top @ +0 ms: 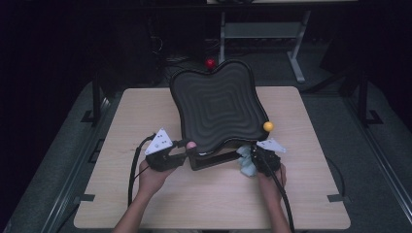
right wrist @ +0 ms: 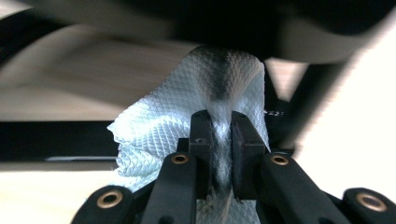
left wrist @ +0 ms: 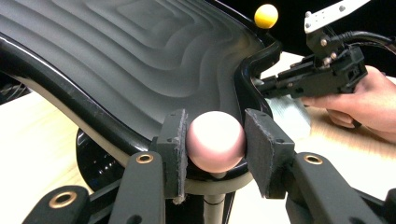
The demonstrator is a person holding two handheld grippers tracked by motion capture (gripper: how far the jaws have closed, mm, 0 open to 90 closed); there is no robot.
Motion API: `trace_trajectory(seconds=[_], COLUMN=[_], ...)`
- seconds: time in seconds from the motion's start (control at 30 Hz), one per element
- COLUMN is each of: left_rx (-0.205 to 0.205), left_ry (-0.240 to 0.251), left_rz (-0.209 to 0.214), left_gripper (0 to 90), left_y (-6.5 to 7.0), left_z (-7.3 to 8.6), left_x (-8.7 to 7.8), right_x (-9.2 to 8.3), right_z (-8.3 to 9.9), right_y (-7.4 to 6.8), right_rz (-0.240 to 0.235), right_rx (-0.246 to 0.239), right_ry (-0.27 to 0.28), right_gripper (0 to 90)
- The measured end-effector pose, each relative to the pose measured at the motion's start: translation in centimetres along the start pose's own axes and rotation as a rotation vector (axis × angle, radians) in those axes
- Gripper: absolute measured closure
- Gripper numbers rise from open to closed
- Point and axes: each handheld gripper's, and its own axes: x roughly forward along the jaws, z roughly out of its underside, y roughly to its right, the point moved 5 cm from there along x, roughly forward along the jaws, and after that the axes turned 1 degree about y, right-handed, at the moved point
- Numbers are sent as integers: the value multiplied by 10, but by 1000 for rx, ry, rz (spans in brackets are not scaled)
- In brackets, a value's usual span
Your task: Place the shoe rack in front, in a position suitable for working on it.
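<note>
While the left gripper (left wrist: 215, 140) pinches the pink knob (left wrist: 216, 141) at six o'clock, the right gripper (right wrist: 220, 135), clamping the paper towel (right wrist: 187, 107), could tip the tray (top: 218, 104).

A dim lab: bare wooden table (top: 145, 116), metal desk frame (top: 296, 53) behind.

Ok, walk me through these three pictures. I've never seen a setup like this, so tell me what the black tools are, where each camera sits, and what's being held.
A person at a wooden table holds a hand-worked two-jaw gripper in each hand. The wide picture comes from a camera above, looking down. The other two come from cameras riding on the grippers, looking along their black jaws.

On the table stands a black wavy tray on a stand, with small ball knobs at its corners: a red and a yellow one show.

The left gripper is closed on a pink ball knob at the tray's near corner. The right gripper pinches a white paper towel up against the tray's edge, apparently wiping.
</note>
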Motion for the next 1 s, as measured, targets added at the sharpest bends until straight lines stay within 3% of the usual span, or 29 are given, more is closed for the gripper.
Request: trace_trajectory(seconds=[0.07,0.1,0.13,0.2,0.27,0.4,0.43,0.5,0.53,0.6,0.67,0.8,0.87,1.0], left_rx=[1,2,1,2,0,-2,-2,0,-2,-2,-3,-4,-3,-1], left_ry=[1,1,2,1,1,3,3,2,3,1,0,1,2,-2], left_rz=[-3,-1,-1,1,2,2,1,-2,-2,-5,-3,-6,-8,-20], left_gripper=[603,603,604,603,603,602,603,602,602,602,602,600,596,600], left_y=[0,0,0,0,0,0,0,0,-1,-1,-2,-2,-2,-4], left_z=[0,0,0,0,0,0,0,0,0,0,0,0,0,0], left_x=[0,0,0,0,0,0,0,0,0,0,0,0,0,-1], right_x=[0,0,-1,-1,0,1,0,0,0,0,0,2,2,1], right_z=[0,1,1,1,0,0,0,1,1,1,0,-1,-2,-1], right_y=[1,-2,-13,-23,-27,-17,-17,-24,-29,-40,-39,-25,-28,-47], right_rz=[-10,-9,-50,-85,-75,-73,-69,-78,-107,-133,-130,-84,-77,-148], right_rx=[35,20,9,-10,-47,9,2,-13,-10,-47,-58,-21,-28,-60], right_ry=[4,5,4,1,0,-2,-1,1,1,0,-5,-7,-9,-5], right_gripper=[808,808,808,808,807,807,807,807,807,807,808,807,807,807])
